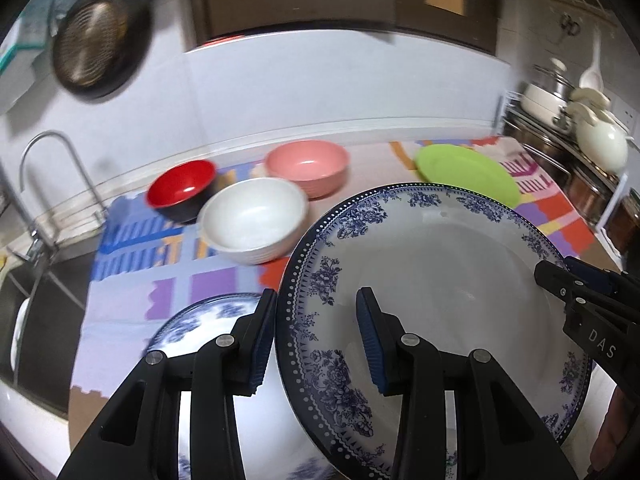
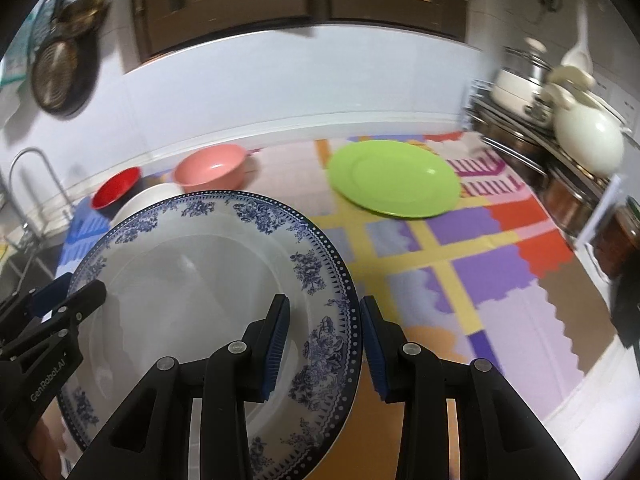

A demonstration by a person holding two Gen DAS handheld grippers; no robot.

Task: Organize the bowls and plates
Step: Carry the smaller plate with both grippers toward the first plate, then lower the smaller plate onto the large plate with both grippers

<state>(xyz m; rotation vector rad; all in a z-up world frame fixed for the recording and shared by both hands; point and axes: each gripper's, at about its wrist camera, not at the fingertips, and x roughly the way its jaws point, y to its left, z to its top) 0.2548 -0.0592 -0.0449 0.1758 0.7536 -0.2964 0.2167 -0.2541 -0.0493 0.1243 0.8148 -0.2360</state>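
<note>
Two grippers flank the blue-patterned plate: left gripper and right gripper each straddle its rim, jaws spread, above the colourful mat

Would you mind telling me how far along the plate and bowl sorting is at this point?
Nothing looks stacked yet. In hand: both grippers, left and right, straddle opposite rims of the large blue-patterned plate, lifted and tilted; whether the jaws pinch it is unclear. Left: the green plate, a second blue-patterned plate, and the red bowl, white bowl and pink bowl, all separate.
</note>
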